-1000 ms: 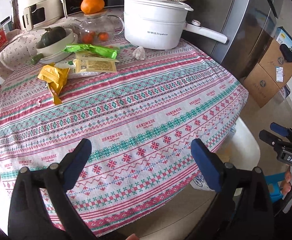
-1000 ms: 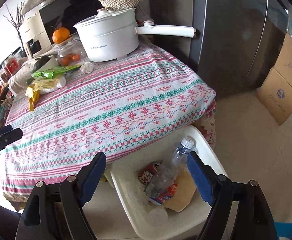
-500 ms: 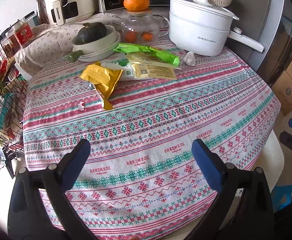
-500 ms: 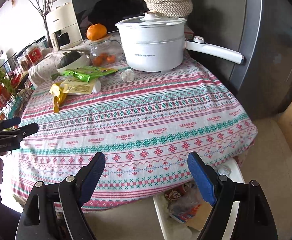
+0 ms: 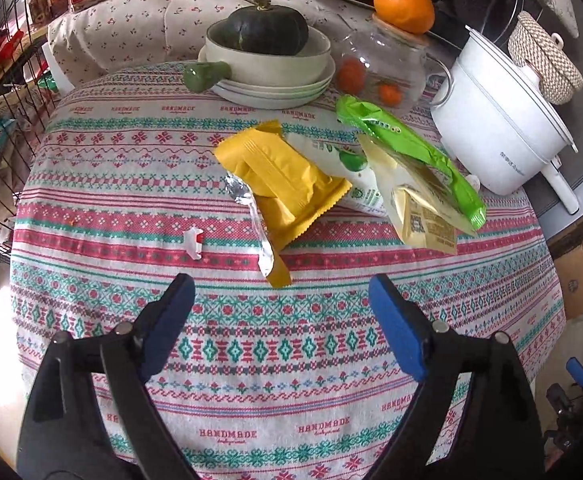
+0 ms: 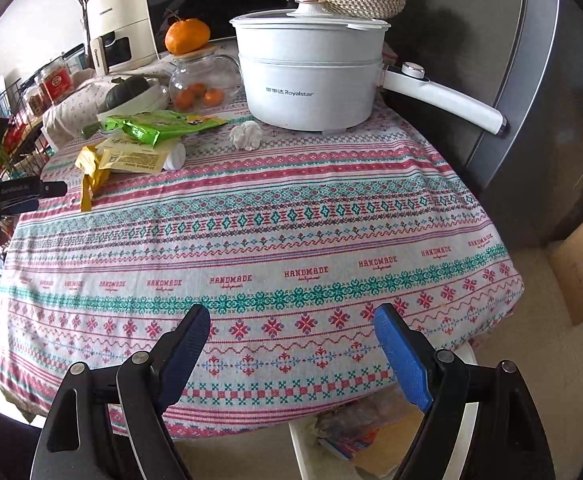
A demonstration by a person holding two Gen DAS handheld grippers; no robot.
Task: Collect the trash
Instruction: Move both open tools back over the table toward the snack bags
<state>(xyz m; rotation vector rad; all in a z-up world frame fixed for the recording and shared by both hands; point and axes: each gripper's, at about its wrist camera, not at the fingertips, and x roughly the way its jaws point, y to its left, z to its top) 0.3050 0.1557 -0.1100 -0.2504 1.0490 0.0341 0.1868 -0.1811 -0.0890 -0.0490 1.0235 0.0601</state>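
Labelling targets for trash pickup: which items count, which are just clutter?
Job:
yellow foil wrapper
green plastic wrapper
pale yellow sachet
crumpled white tissue
white bin

Clutter:
white electric pot
dark green squash
orange tangerine

Yellow wrapper (image 5: 281, 184) beyond wide-set jaws

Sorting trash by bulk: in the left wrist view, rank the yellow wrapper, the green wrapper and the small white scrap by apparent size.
1-2. yellow wrapper and green wrapper: look alike in size, not ranked.
3. white scrap: clearly smallest.
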